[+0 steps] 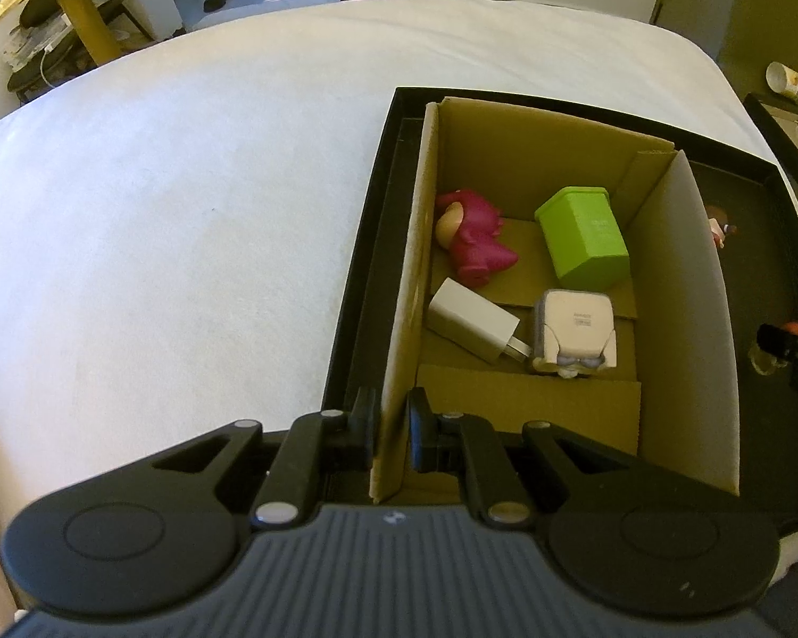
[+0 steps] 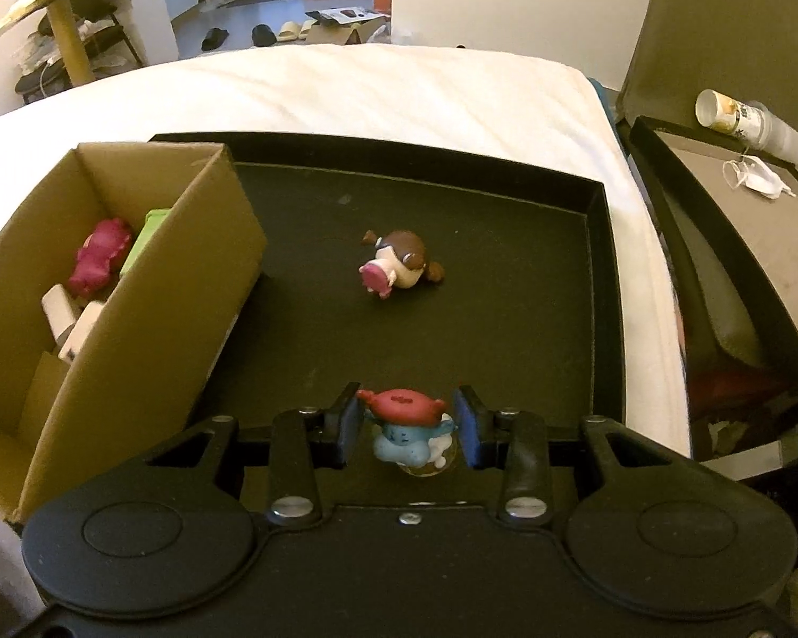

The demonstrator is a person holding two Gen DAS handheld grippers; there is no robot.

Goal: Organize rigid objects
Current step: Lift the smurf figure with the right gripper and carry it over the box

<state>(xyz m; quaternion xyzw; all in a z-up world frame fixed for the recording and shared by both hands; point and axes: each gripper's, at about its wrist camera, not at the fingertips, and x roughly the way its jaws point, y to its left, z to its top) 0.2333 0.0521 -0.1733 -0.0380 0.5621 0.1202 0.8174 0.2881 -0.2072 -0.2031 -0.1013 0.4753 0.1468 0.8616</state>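
Loosely bracketed by the right gripper — a glossy blue figurine, red-capped, pads apart, ungrasped; pinched in the left gripper — the corrugated cardboard box wall.

Blue, red-capped figurine upright, seemingly untouched, between tongs on black tray.

Two close downward wrist views sharing tray
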